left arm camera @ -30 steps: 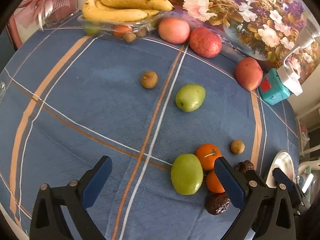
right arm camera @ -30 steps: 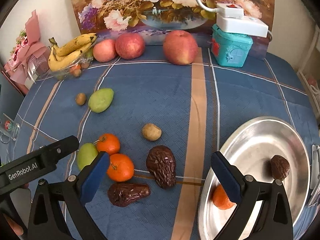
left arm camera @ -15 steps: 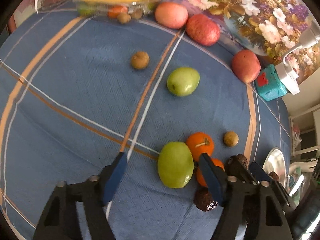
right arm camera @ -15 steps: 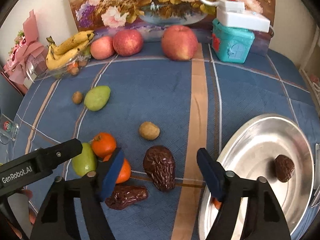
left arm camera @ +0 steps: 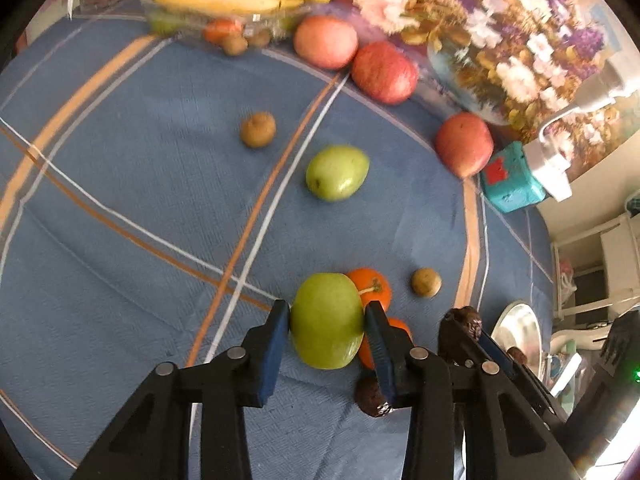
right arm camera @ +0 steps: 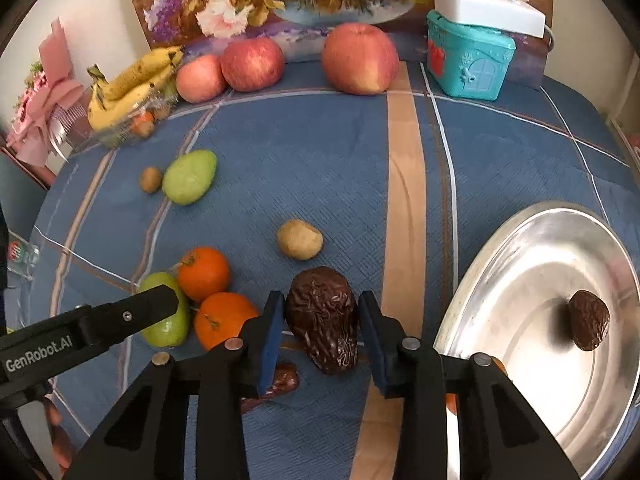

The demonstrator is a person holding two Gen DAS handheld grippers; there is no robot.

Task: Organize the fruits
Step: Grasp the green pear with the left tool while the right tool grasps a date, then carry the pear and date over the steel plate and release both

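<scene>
My left gripper (left arm camera: 326, 326) is shut on a green fruit (left arm camera: 327, 320) that rests on the blue tablecloth. Two oranges (left arm camera: 372, 286) lie just right of it. My right gripper (right arm camera: 322, 326) is shut on a wrinkled dark date (right arm camera: 324, 322), also on the cloth. A silver plate (right arm camera: 532, 352) at the right holds another date (right arm camera: 588, 325). A second green fruit (right arm camera: 189, 176), two small brown fruits (right arm camera: 300, 239) and a third date (left arm camera: 372, 396) lie loose on the cloth.
Three red apples (right arm camera: 358, 58) stand along the back by a flower picture. Bananas (right arm camera: 128, 84) lie on a clear tray at the back left. A teal toy house (right arm camera: 468, 60) with a white charger stands at the back right.
Both grippers moved forward and down and closed: the left one onto the green fruit, the right one onto the big date. Both were open a second ago.
</scene>
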